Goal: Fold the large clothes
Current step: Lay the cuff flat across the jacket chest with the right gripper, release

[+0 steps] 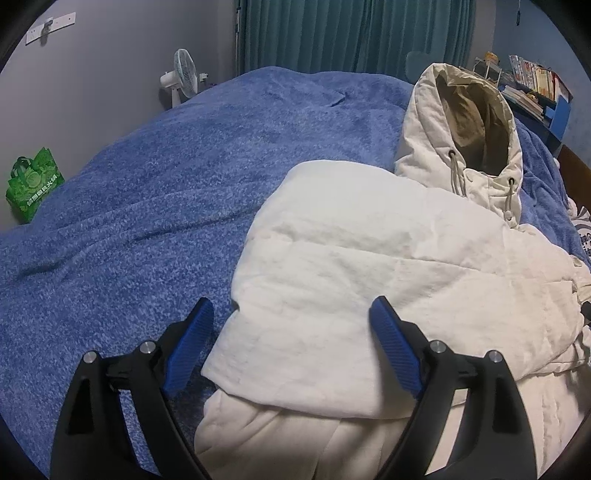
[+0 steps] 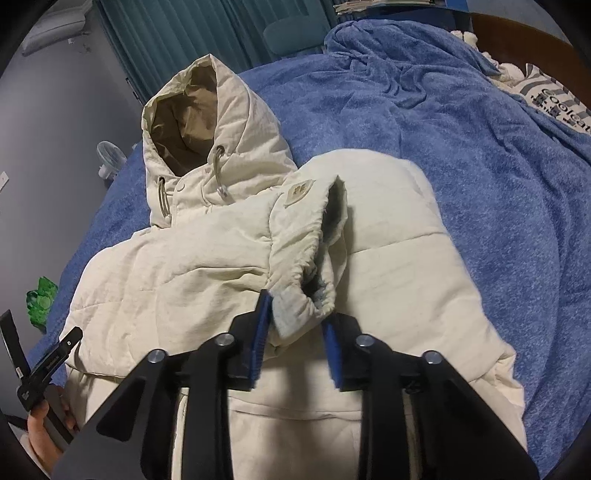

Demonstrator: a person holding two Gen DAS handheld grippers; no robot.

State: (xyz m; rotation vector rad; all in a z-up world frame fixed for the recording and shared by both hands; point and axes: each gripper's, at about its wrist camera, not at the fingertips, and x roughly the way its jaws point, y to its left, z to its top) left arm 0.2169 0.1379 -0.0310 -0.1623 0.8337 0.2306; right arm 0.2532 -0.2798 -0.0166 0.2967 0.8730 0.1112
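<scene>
A cream padded hooded jacket (image 1: 369, 266) lies on a blue bed cover (image 1: 129, 192), its hood (image 1: 469, 122) pointing away. Its left sleeve is folded across the body. My left gripper (image 1: 291, 314) is open and empty, hovering over the folded sleeve's end. In the right wrist view the jacket (image 2: 184, 266) fills the middle. My right gripper (image 2: 297, 314) is shut on the cuff (image 2: 299, 306) of the right sleeve (image 2: 306, 229) and holds it over the jacket's body. The left gripper's black handle (image 2: 40, 373) shows at the lower left.
A green bag (image 1: 33, 184) and a white fan (image 1: 183, 75) stand beyond the bed's left side. Teal curtains (image 1: 351, 33) hang behind. A bookshelf (image 1: 532, 88) stands at the far right. A printed pillow (image 2: 554, 99) lies at the bed's right end.
</scene>
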